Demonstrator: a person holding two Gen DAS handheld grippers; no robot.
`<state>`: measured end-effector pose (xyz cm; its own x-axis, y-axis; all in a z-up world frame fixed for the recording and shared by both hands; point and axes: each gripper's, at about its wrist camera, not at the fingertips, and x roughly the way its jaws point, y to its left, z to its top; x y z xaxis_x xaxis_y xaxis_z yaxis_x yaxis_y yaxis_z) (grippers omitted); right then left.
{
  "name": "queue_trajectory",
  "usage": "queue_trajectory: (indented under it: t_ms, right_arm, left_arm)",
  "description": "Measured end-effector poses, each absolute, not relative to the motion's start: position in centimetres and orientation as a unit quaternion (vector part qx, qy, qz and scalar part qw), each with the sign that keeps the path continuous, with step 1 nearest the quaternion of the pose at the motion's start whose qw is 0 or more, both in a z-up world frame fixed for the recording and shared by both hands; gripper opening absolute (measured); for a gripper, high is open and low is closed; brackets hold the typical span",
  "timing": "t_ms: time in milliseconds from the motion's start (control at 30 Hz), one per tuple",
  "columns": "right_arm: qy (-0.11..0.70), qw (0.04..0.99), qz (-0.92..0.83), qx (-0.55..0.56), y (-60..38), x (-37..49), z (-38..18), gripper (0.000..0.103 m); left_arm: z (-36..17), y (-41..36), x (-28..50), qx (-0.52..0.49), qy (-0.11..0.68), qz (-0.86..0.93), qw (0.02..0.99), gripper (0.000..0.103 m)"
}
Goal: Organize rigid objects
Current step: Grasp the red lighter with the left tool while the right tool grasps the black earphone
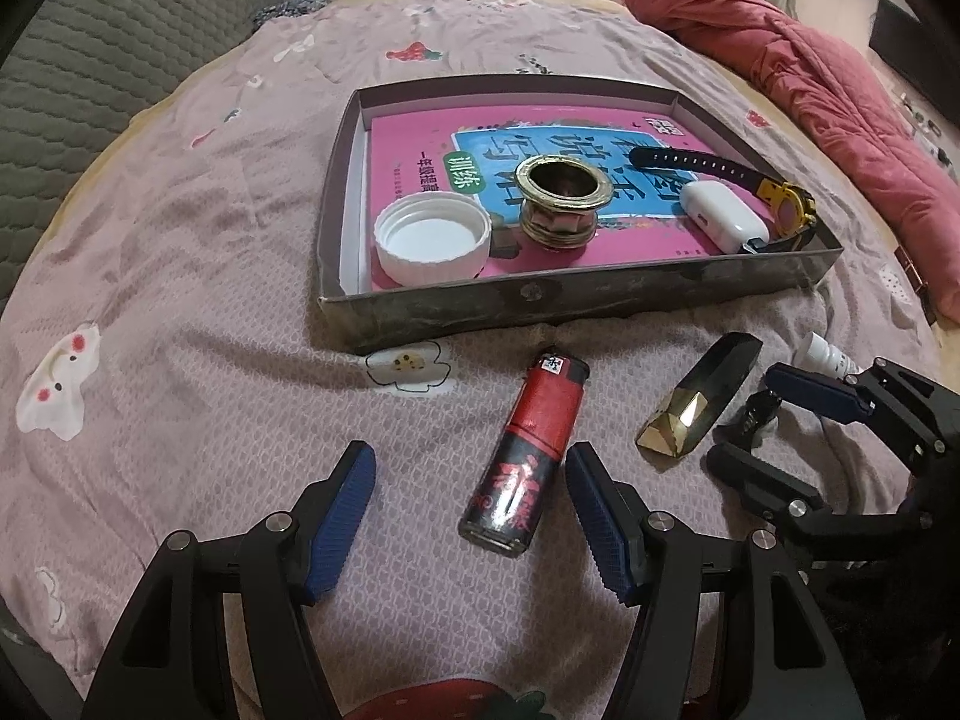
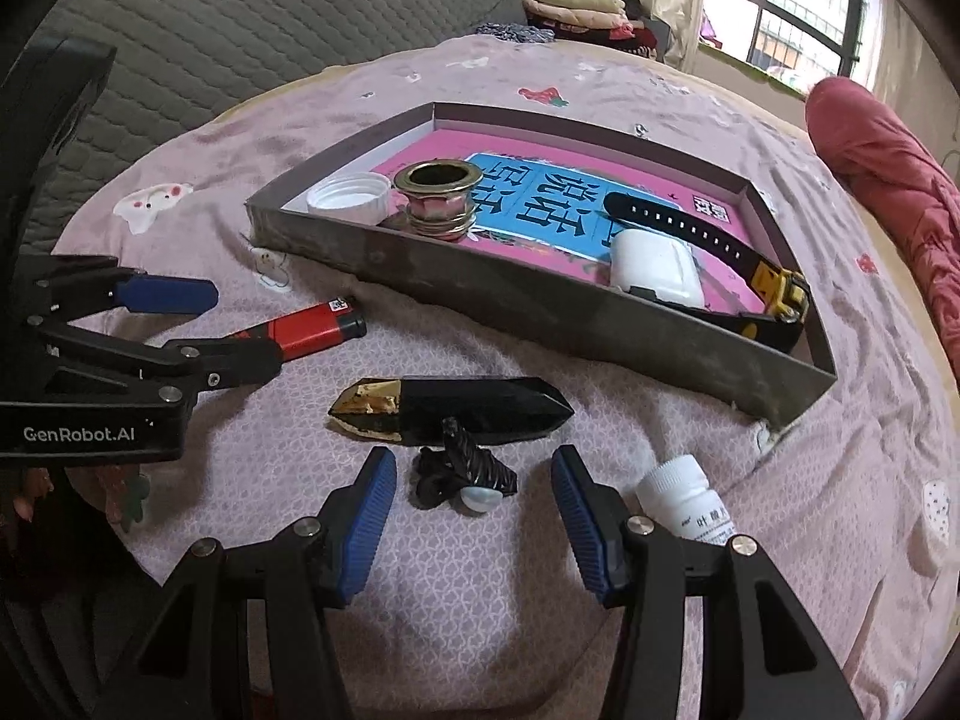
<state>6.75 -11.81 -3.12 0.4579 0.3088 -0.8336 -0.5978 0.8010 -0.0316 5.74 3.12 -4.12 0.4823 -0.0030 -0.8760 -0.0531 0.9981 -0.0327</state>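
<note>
- Hovering over the pink bedsheet (image 1: 180,276), your left gripper (image 1: 468,480) has its jaws wide open around the near end of the red and black lighter (image 1: 528,456), and the pads aren't touching it.
- Your right gripper (image 2: 474,480) is spread open too, with the small black hair tie (image 2: 462,474) lying loose between its fingers, nothing gripped.
- Just beyond the hair tie sits the black and gold case (image 2: 456,411), lying flat on the sheet, right of the lighter.
- A white pill bottle (image 2: 684,498) lies by your right gripper's right finger, near the tray's corner.
- Farther away, the cardboard tray (image 1: 540,300) already holds a pink book (image 1: 414,138), a white cap (image 1: 429,237) at the left, a brass fitting (image 1: 561,204) beside it, then a white earbud case (image 1: 723,213) and a black and yellow watch (image 1: 774,198) on the right.
</note>
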Motion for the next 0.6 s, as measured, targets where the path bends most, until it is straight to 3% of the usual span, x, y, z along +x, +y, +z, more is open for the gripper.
queue_trajectory:
  t_ms: [167, 333, 600]
  right_arm:
    - [0.45, 0.835, 0.274, -0.158, -11.8, 7.1, -3.4, 0.05]
    - [0.447, 0.834, 0.28, -0.16, -11.7, 7.1, -3.5, 0.035]
    - [0.463, 0.829, 0.296, -0.107, -12.7, 8.0, -3.6, 0.035]
  left_arm:
    - [-4.3, 2.9, 5.9, -0.024, 0.506, 0.011, 0.862, 0.068]
    - [-4.4, 2.6, 6.2, -0.026, 0.505, 0.006, 0.863, 0.066]
    - [-4.8, 1.8, 6.4, -0.015, 0.502, 0.0, 0.865, 0.063]
